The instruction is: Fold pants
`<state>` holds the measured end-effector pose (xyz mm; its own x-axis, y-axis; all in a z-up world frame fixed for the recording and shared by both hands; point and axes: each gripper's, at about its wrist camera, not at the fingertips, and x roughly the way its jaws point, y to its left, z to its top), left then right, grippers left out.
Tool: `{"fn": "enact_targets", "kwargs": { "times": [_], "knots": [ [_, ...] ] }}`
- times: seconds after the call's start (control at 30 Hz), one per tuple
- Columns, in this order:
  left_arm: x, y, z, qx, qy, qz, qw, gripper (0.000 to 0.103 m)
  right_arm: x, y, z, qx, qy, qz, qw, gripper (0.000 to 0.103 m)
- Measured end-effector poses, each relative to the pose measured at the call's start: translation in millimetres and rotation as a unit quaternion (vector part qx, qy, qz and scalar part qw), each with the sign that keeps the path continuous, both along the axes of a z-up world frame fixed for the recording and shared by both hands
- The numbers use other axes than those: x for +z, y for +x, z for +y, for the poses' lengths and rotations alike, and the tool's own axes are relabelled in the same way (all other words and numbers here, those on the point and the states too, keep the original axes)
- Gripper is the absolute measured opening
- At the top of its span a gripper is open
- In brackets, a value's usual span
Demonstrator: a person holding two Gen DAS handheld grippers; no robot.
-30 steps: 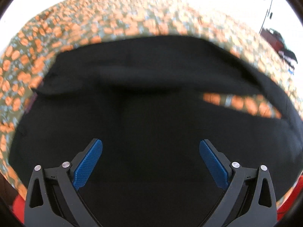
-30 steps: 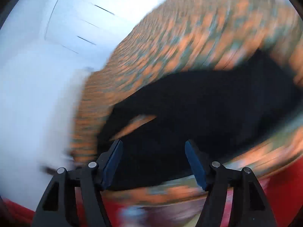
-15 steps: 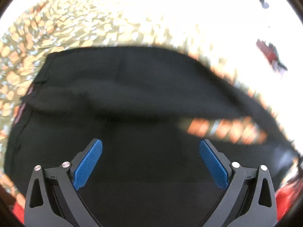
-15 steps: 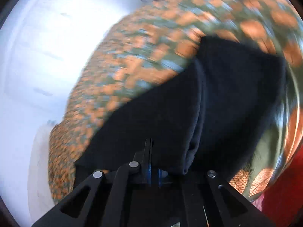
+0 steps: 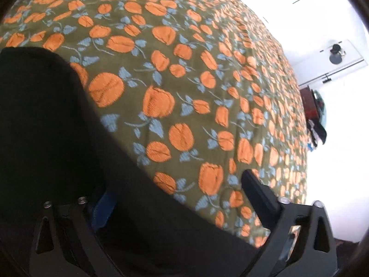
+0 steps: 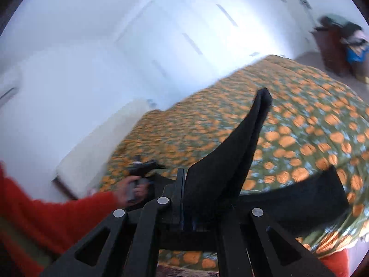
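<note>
Black pants (image 5: 46,127) lie on a bedspread with orange fruit on green (image 5: 184,69). In the left wrist view their edge runs slantwise across the bottom, between the fingers of my left gripper (image 5: 182,203). Its jaws are closing but still wide. The cloth covers part of the blue left pad (image 5: 103,207), while the right finger (image 5: 258,196) stands over the bedspread. My right gripper (image 6: 182,198) is shut on a fold of the pants (image 6: 230,157), which rises to a peak above the bedspread (image 6: 299,115). A hand (image 6: 136,187) in a red sleeve holds the left gripper (image 6: 143,166).
White wardrobe doors (image 6: 184,34) stand behind the bed. A dark wooden stand heaped with clothes (image 6: 332,46) is at the far right, also seen as a stand (image 5: 311,106) in the left wrist view. A pale low thing (image 6: 96,150) lines the bed's left side.
The right gripper shut on the pants' edge and rose with it, lifting a fold. The left gripper swung sideways, so the pants now sit at its left and bottom, and its fingers narrowed a little.
</note>
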<state>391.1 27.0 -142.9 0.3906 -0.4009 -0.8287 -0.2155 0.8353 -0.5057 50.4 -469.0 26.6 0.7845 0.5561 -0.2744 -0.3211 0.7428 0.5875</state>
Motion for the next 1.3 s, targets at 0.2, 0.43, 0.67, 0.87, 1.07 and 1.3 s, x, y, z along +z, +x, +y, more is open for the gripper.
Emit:
{"fn": "enact_targets", "kwargs": {
  "times": [0.2,0.43,0.67,0.87,1.07,1.3],
  "knots": [
    [46,-43,43,0.037,0.016,-0.048,0.9981,0.008,-30,17,-20,-0.05,-0.048,0.062,0.996,0.005],
    [189,-184,97,0.075,0.121,-0.234,0.9619,0.01,-44,88,-15,-0.041,-0.033,0.086,0.995,0.005],
    [15,-263,51,0.003,0.132,-0.048,0.99,0.011,-132,112,-49,-0.075,-0.12,0.278,0.95,0.005],
    [-8,-263,34,-0.018,0.129,-0.014,0.9913,0.01,-201,109,-74,-0.104,-0.116,0.354,0.922,0.011],
    [-12,-265,33,-0.015,0.122,-0.014,0.9923,0.011,-195,93,-96,-0.131,-0.013,0.312,0.941,0.057],
    [-8,-264,26,-0.013,0.121,-0.027,0.9922,0.012,-188,85,-120,-0.203,0.001,0.323,0.924,0.011]
  ]
}}
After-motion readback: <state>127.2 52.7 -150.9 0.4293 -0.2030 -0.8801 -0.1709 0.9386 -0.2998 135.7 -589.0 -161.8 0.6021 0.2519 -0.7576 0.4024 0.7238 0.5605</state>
